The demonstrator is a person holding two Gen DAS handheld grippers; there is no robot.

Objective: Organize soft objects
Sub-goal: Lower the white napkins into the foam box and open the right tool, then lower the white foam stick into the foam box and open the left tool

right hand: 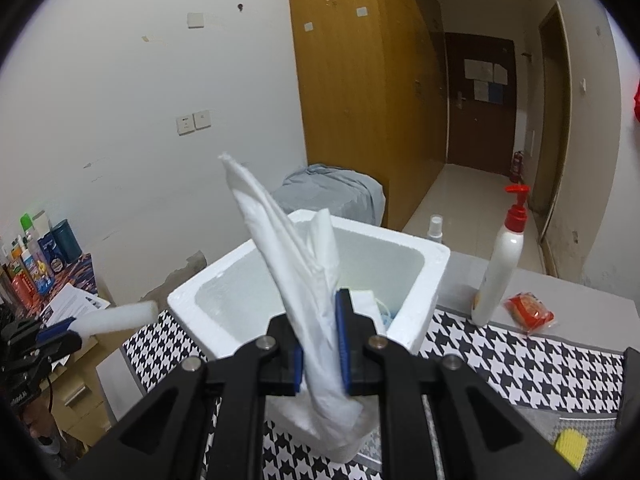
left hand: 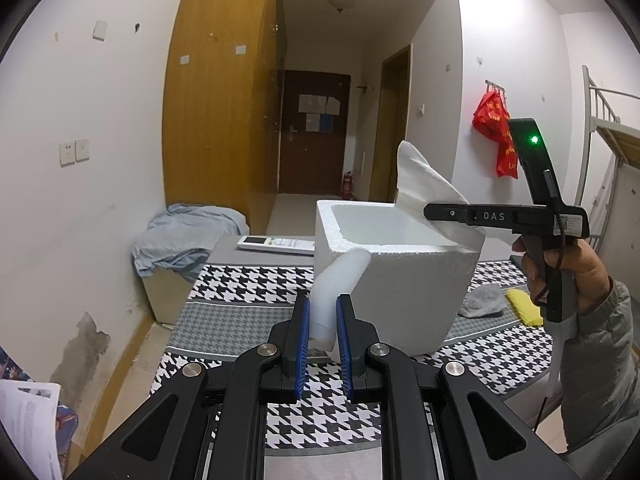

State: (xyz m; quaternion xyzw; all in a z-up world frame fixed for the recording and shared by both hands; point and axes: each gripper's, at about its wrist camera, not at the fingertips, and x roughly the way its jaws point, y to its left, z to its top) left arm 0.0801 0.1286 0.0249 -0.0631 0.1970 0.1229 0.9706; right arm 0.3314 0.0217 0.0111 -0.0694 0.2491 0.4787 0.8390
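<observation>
While the left gripper [left hand: 323, 330] clamps its blue-padded fingers [left hand: 303, 344] on a white cylindrical foam roll [left hand: 338, 280], the roll's far end leans up against the near corner of the white square styrofoam box [left hand: 404, 292] without going inside. The box stands open-topped on a black-and-white houndstooth patterned tablecloth [left hand: 248, 280]. In the right wrist view the same roll [right hand: 120, 316] juts out from the left gripper [right hand: 60, 334] toward the box's left wall [right hand: 188, 312], close to the rim.

The right gripper [right hand: 320, 344] is closed on a white folded fabric sheet [right hand: 288, 264], which rises in a tall tilted point above the fingers and hangs down below them in front of the box's near wall. From the left wrist camera, that gripper [left hand: 440, 214] is held level over the far right rim of the box, with the sheet [left hand: 424, 188] fanning upward above it and a person's hand [left hand: 560, 272] wrapped round the handle. Something white and pale blue already lies inside the box on the right, though what it is cannot be made out.

On the cloth to the right of the box lie a grey crumpled cloth [left hand: 482, 301] and a yellow textured sponge-like piece [left hand: 524, 306], just beside each other. A white remote control [left hand: 276, 245] rests behind the box, and a white pump bottle with a red top [right hand: 500, 264] stands near a small red wrapped packet [right hand: 530, 312].
</observation>
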